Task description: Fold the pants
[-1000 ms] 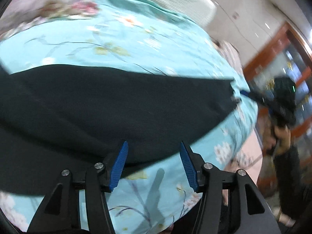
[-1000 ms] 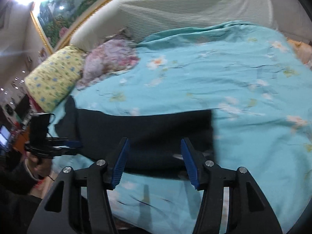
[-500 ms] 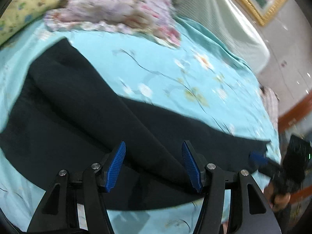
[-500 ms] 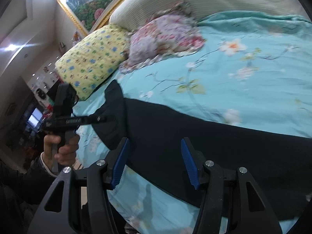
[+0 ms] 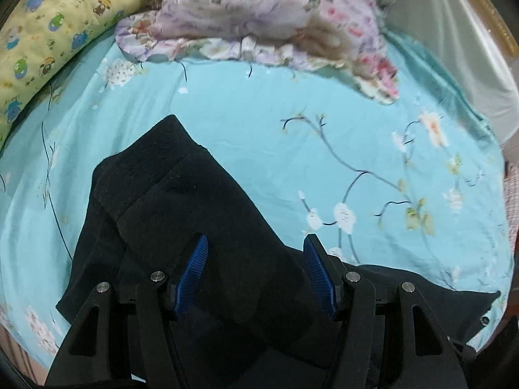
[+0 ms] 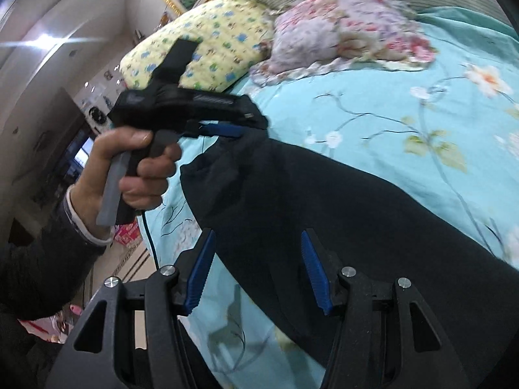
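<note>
Black pants (image 5: 181, 214) lie flat across a turquoise flowered bedspread (image 5: 259, 123), one end pointing toward the pillows. My left gripper (image 5: 254, 259) is open, hovering just above the pants with black cloth under its gap. In the right wrist view the pants (image 6: 340, 201) run from lower right to centre left. My right gripper (image 6: 256, 262) is open above the cloth. The left gripper (image 6: 227, 129) also shows there, held in a hand, its blue fingertips at the pants' end; its opening is unclear from this side.
A yellow patterned pillow (image 5: 42, 35) and a pink flowered pillow (image 5: 266, 16) lie at the head of the bed. A white headboard (image 5: 470, 48) stands at the right. The bed's near edge (image 6: 168, 214) drops off at the left, with room furniture beyond.
Both grippers have swung left along the pants toward the end by the pillows. The left gripper has come much closer to the right one. Both stayed open.
</note>
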Demonstrator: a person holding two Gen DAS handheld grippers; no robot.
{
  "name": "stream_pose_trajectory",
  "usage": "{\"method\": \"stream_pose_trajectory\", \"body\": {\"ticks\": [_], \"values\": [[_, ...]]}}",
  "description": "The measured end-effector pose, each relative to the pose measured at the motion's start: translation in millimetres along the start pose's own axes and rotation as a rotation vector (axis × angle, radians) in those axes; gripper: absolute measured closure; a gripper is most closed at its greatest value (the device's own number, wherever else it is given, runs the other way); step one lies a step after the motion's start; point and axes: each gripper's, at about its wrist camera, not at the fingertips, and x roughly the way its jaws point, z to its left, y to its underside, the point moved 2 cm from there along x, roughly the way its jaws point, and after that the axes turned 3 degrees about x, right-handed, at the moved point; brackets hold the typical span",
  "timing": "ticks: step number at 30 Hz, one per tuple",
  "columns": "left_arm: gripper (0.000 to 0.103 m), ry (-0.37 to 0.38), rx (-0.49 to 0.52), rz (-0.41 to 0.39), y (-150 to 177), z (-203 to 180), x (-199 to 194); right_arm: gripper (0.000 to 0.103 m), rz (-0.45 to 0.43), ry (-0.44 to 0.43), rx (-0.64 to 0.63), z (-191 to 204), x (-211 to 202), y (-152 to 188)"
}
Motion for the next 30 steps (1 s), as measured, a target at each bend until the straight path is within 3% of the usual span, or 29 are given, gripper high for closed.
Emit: {"method": "stream_pose_trajectory", "body": {"ticks": [1, 4, 7, 8, 9, 10, 12, 13, 19, 23, 30], "values": [[0.043, -0.015, 0.005, 0.010, 0.2, 0.4, 3.9, 0.047, 0.010, -0.002, -0.007, 2.6, 5.8, -0.3], [0.062, -0.049, 0.020, 0.019, 5.0, 1.9, 10.6, 0.047, 0.053, 0.002, -0.023, 6.7, 28.4, -1.1], [0.082, -0.033, 0.015, -0.001, 10.9, 7.3, 9.8, 0.047, 0.080, 0.024, -0.036, 9.0, 44.3, 1.3], [0.091, -0.020, 0.008, -0.007, 13.0, 9.6, 8.9, 0.050, 0.092, 0.032, -0.038, 8.6, 49.3, 2.8], [0.095, -0.001, -0.002, -0.014, 16.5, 13.3, 6.2, 0.063, 0.106, 0.035, -0.041, 7.9, 54.3, 4.5], [0.096, 0.016, -0.013, -0.025, 20.4, 16.7, 2.4, 0.076, 0.122, 0.045, -0.045, 6.6, 59.0, 5.8], [0.099, 0.047, -0.036, -0.056, 28.2, 22.4, -6.2, 0.092, 0.130, 0.068, -0.057, 5.6, 64.5, 7.2], [0.099, 0.064, -0.051, -0.072, 31.1, 25.1, -10.4, 0.095, 0.127, 0.077, -0.065, 7.1, 63.6, 7.8], [0.099, 0.261, -0.200, -0.221, 70.6, 59.0, -52.7, 0.096, 0.077, 0.091, -0.155, 28.1, 43.6, 8.8], [0.099, 0.364, -0.284, -0.267, 96.6, 80.2, -66.6, 0.096, 0.072, 0.092, -0.189, 38.1, 31.0, 10.1], [0.099, 0.436, -0.342, -0.301, 129.8, 101.7, -63.2, 0.096, 0.108, 0.123, -0.224, 43.7, 34.5, 17.3]]}}
